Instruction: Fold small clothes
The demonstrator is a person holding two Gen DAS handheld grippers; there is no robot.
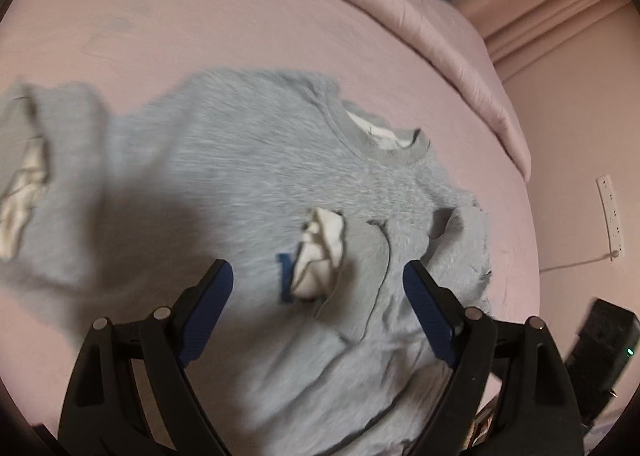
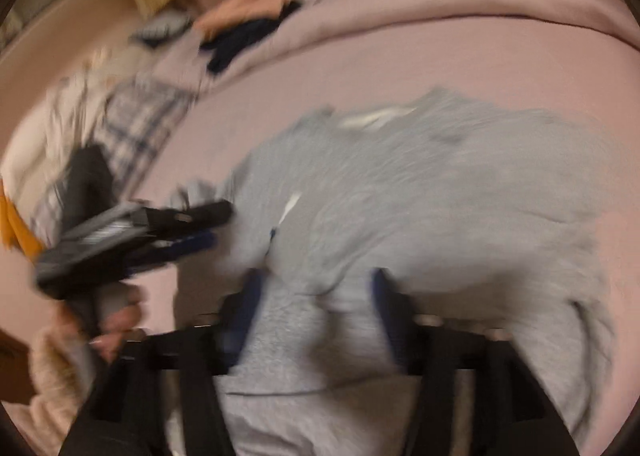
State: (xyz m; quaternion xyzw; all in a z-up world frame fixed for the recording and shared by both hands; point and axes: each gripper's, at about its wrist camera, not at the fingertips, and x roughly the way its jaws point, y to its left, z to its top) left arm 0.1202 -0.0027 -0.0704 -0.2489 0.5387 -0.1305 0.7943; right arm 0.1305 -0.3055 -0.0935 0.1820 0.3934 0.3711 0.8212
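A small grey sweatshirt (image 1: 248, 160) lies spread front-up on the pink bed sheet (image 1: 200, 16), its collar (image 1: 384, 140) toward the far right. One sleeve is folded across the chest, and its white cuff lining (image 1: 320, 252) rests beside a blue print. My left gripper (image 1: 318, 270) hovers open just above that cuff, holding nothing. In the blurred right wrist view my right gripper (image 2: 316, 284) stands open low over the sweatshirt (image 2: 440, 196), with a ridge of grey cloth between its fingers and no visible squeeze. The left gripper (image 2: 216, 226) shows there at the garment's left edge.
A rolled pink duvet (image 1: 440, 40) borders the far side of the bed. Loose clothes are piled at the left: checked cloth (image 2: 136, 124), dark blue cloth (image 2: 248, 40) and a peach piece (image 2: 248, 4). A hand in a fuzzy cream sleeve (image 2: 52, 372) holds the left gripper. A white socket strip (image 1: 610, 216) hangs on the wall.
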